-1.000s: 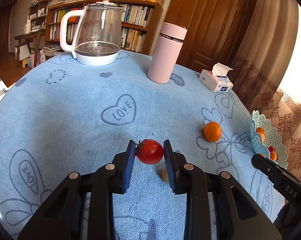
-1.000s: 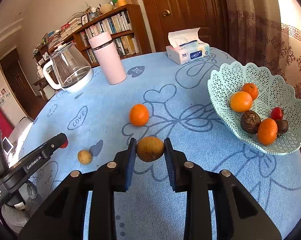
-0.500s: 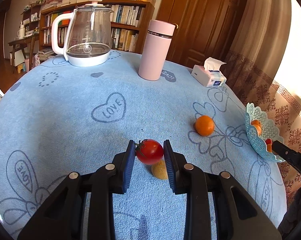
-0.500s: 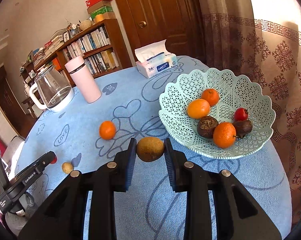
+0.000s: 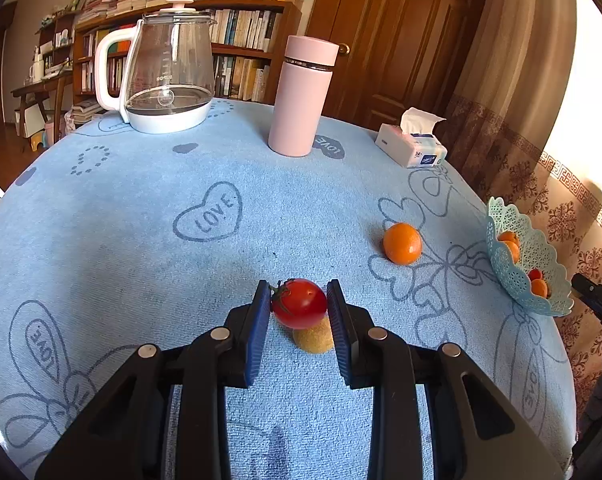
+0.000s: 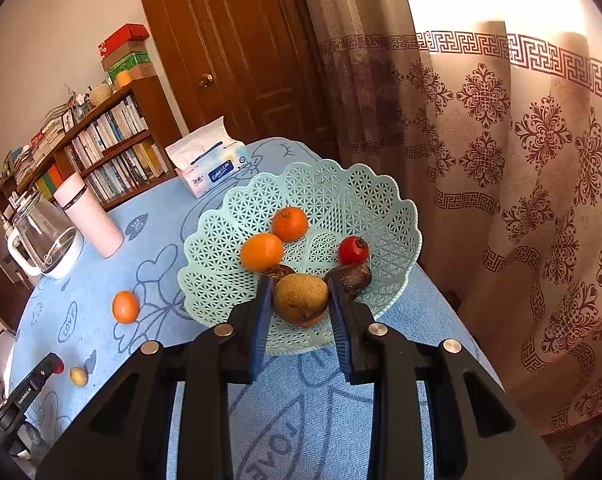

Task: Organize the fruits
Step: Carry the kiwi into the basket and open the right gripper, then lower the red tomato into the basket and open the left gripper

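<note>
My left gripper [image 5: 299,304] is shut on a red tomato [image 5: 299,303] and holds it above the blue tablecloth. A small tan fruit [image 5: 314,340] lies on the cloth just under it. A loose orange [image 5: 402,243] lies further right. My right gripper [image 6: 300,300] is shut on a brown fruit [image 6: 300,299] and holds it over the near part of the pale green lattice basket [image 6: 333,196]. The basket holds oranges [image 6: 261,251], a small red fruit [image 6: 353,250] and dark fruits [image 6: 351,278]. The basket also shows in the left wrist view [image 5: 541,248].
A glass kettle [image 5: 167,76], a pink flask [image 5: 303,96] and a tissue box [image 5: 413,144] stand at the far side of the round table. Patterned curtains [image 6: 521,200] hang right behind the basket. A bookshelf and a wooden door are beyond.
My right gripper has carried the brown fruit from over the cloth to over the basket. My left gripper has lifted and turned slightly with the tomato; the tan fruit now shows beneath it.
</note>
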A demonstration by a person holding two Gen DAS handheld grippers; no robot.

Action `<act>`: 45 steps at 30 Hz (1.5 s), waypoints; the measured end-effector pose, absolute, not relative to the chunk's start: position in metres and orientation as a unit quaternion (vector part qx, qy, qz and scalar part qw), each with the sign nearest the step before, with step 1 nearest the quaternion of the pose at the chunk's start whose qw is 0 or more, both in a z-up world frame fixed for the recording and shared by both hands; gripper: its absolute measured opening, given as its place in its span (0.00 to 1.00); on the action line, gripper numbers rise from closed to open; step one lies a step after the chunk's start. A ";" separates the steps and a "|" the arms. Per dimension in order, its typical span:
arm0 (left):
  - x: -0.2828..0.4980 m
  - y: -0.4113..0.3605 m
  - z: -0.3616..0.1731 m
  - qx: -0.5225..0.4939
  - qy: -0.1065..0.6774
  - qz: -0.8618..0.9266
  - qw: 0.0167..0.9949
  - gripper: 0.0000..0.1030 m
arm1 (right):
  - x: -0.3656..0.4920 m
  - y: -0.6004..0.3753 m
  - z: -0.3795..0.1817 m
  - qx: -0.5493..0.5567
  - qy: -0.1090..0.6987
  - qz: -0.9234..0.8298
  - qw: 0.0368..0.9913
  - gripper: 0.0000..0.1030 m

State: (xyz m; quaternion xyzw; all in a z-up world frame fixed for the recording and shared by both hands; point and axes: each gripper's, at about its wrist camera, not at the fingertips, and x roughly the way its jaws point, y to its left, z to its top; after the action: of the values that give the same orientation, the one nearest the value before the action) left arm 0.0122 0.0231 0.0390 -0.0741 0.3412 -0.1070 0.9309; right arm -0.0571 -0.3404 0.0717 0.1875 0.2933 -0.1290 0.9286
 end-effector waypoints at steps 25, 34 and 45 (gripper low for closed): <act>0.015 0.021 0.033 -0.070 0.344 -0.104 0.931 0.28 | -0.076 -0.357 0.061 0.188 0.259 -0.202 0.926 0.29; 0.011 0.000 0.040 -0.064 0.356 -0.125 0.924 0.28 | -0.085 -0.350 0.055 0.184 0.245 -0.201 0.930 0.29; 0.004 -0.086 0.068 -0.034 0.346 -0.215 0.913 0.28 | -0.093 -0.339 0.047 0.189 0.226 -0.183 0.938 0.44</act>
State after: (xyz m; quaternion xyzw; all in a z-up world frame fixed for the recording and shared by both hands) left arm 0.0038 -0.0856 0.0677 -0.0339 0.3463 -0.2149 0.9126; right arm -0.0934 -0.3389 0.0474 0.1894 0.2260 -0.1835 0.9378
